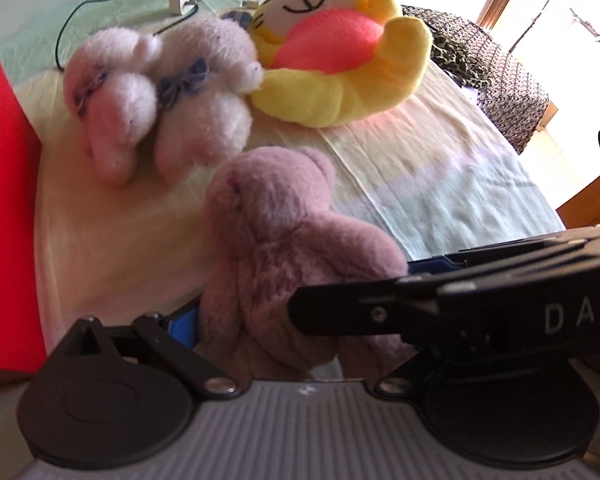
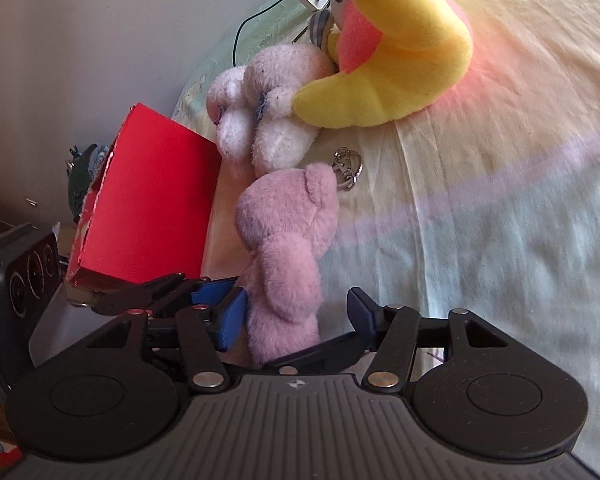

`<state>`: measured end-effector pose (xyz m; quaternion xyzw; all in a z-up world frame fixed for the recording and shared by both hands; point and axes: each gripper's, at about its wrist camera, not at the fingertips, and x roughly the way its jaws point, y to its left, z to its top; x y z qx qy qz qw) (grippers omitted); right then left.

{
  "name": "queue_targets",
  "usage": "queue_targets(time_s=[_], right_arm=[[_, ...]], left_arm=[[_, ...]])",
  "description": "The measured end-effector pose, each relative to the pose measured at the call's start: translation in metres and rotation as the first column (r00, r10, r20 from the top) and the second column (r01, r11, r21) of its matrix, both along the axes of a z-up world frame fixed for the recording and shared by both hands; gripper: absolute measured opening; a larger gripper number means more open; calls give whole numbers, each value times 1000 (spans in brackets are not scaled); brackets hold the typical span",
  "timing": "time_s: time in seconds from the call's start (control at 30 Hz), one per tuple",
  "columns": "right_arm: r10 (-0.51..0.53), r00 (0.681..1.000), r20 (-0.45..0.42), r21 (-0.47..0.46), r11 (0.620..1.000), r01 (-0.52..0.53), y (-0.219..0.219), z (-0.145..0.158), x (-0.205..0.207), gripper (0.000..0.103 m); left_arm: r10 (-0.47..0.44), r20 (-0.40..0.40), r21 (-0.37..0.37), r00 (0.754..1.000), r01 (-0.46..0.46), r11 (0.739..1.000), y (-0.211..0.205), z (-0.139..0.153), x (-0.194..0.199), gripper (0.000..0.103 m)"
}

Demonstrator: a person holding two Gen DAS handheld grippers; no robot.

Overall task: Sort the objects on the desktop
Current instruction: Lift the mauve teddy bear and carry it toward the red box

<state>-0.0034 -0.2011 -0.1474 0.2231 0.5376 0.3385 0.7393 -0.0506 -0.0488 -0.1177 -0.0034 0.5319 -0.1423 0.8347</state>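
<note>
Finding one: the mauve plush bear [image 2: 284, 248] lies on the pale striped bedsheet [image 2: 500, 208], just beside the red box [image 2: 148, 200], with its metal key ring [image 2: 347, 169] resting on the sheet at its head. The pale pink plush pair [image 2: 268, 116] lies just beyond it, touching the large yellow plush [image 2: 384, 60].

Finding two: your right gripper [image 2: 296, 316] has its jaws spread, straddling the bear's lower body. The left blue pad [image 2: 232, 320] sits against the fur; the right pad stands apart from it. Nothing is grasped on that side yet.

Finding three: your left gripper [image 1: 292, 292] also sits at the bear [image 1: 284, 248], a blue pad showing on each flank. The right gripper's black finger crosses that view, so I cannot tell whether the left jaws are clenched on the toy or merely beside it.

Judgement: the step in hand appears to be lifting this bear for the red box [image 1: 4, 216].

Recommendations:
- Settle which gripper carries the toy; two sets of fingers crowd one small body.
- Close on the torso, not on a limb; soft plush will likely squash and slip from a shallow pinch.
- Lift straight up before swinging boxward, so the ring may clear the sheet without snagging.
- Keep clear of the pink pair.
</note>
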Motion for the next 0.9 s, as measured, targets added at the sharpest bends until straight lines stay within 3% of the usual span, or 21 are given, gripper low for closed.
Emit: queue_targets(time_s=[0.07, 0.4, 0.7, 0.9], right_arm=[[15, 999, -41, 69, 998, -12, 2, -2, 3, 37], [-18, 1000, 20, 64, 998, 17, -4, 15, -24, 36], [-146, 978, 148, 74, 988, 136, 13, 66, -61, 36], [-184, 951, 250, 97, 982, 165, 44, 105, -82, 36]], left_arm=[[-6, -3, -3, 1000, 6, 1000, 1, 0, 0, 96], [-51, 18, -42, 999, 52, 998, 9, 17, -14, 94], [-193, 161, -83, 968, 208, 975, 32, 69, -33, 94], [-223, 260, -110, 940, 258, 960, 71, 107, -45, 94]])
